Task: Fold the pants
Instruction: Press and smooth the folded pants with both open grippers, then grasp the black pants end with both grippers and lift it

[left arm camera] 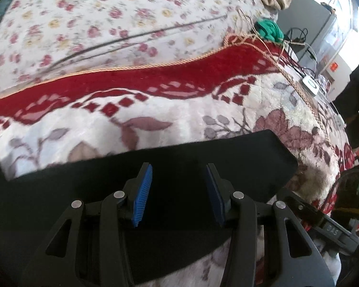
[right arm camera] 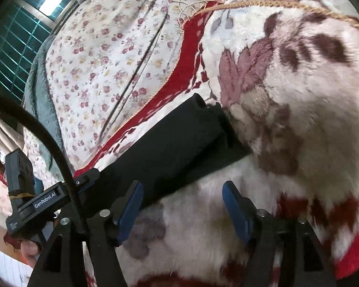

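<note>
A pair of black fabric pants (left arm camera: 174, 153), folded into a long flat band, lies across a plush white blanket with mauve flowers and a dark red border (left arm camera: 203, 110) spread on the bed. In the left wrist view the band runs from the left edge of the picture to a squared-off end at the right, with the blanket showing both above and below it.

The left gripper (left arm camera: 178, 179) hangs over the middle of that band with its blue ribbed pads well apart — nothing is between them, and they press on no cloth. The right gripper (right arm camera: 182, 203) is likewise spread wide and empty: its left pad stands over the lower edge of the pants (right arm camera: 170, 148), its right pad over bare blanket (right arm camera: 287, 76).

In the right wrist view the pants stretch diagonally from the lower left up to a doubled end near the picture's middle. At the lower left of that view the other black handheld gripper unit (right arm camera: 45, 199), marked with a white label, sits at the near end of the pants, and a fingertip of the person (right arm camera: 28, 248) shows beneath it.

Beyond the blanket's gold cord edge lies a white bedsheet with small pink and yellow flowers (left arm camera: 103, 24). A crumpled green cloth (left arm camera: 268, 28) and a small white device with cables (left arm camera: 311, 85) sit at the far corner.
</note>
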